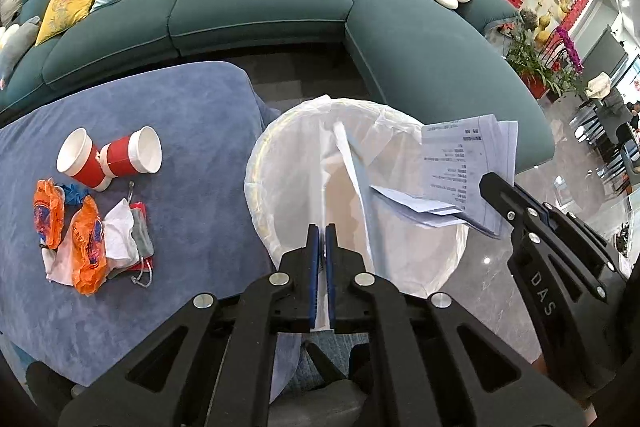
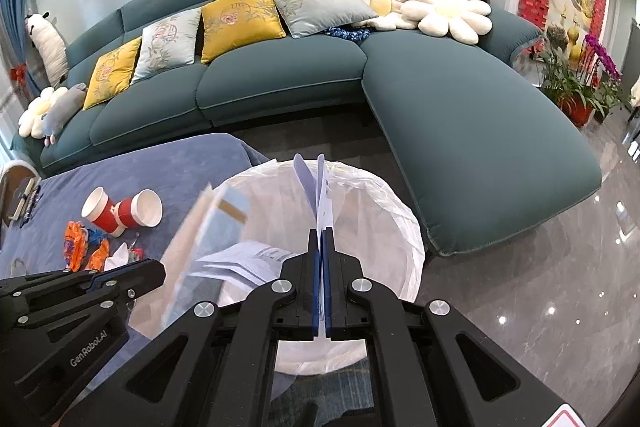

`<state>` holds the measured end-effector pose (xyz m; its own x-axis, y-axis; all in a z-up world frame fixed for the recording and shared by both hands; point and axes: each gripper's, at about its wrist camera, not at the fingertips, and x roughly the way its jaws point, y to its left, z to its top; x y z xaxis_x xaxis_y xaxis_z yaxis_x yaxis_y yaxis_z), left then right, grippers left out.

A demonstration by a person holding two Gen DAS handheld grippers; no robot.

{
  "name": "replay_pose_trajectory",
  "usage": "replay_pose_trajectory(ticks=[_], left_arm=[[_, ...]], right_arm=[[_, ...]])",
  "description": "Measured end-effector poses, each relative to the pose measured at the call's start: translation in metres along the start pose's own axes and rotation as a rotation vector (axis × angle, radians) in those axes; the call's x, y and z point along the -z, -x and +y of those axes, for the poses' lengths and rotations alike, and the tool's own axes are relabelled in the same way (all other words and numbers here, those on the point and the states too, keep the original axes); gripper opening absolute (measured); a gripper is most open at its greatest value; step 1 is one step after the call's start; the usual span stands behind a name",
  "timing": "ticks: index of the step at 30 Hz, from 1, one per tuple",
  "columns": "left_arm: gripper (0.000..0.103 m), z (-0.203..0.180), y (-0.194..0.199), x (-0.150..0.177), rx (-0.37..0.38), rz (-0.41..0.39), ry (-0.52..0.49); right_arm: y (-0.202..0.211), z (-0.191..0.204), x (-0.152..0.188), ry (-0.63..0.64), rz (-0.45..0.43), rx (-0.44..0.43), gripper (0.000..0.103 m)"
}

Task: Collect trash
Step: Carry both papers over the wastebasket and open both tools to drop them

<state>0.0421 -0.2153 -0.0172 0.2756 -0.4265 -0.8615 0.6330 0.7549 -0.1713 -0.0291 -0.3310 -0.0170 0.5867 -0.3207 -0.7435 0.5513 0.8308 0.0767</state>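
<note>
Bin [image 1: 280, 155], round, lined with a thin white plastic bag, standing on the floor beside the blue-cloth table [image 1: 180, 115]. Left gripper [image 1: 322, 227]: fingers pressed together on a flat pale-blue sheet [image 1: 352, 163] tilted over the bin mouth. Right gripper [image 2: 322, 231]: fingers pinching a wad of printed white papers [image 1: 464, 163] above the bin. Remaining on the cloth: two red-and-white paper cups [image 1: 110, 157] on their sides, touching, and crumpled orange wrappers [image 1: 86, 243] nearby.
</note>
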Motion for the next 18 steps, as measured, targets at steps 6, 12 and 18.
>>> replay_pose_trajectory(ticks=[6,12,18], left_arm=[[0.033,0.004,-0.003,-0.007,-0.006,-0.003,0.03],[0.047,0.014,0.001,-0.01,-0.021,-0.02,0.063],[0.047,0.028,0.004,-0.01,-0.024,-0.023,0.093]], right_arm=[[-0.004,0.001,-0.005,-0.02,-0.014,-0.006,0.02],[0.001,0.005,-0.007,-0.02,-0.037,0.003,0.036],[0.006,0.013,-0.011,-0.009,-0.055,0.005,0.041]])
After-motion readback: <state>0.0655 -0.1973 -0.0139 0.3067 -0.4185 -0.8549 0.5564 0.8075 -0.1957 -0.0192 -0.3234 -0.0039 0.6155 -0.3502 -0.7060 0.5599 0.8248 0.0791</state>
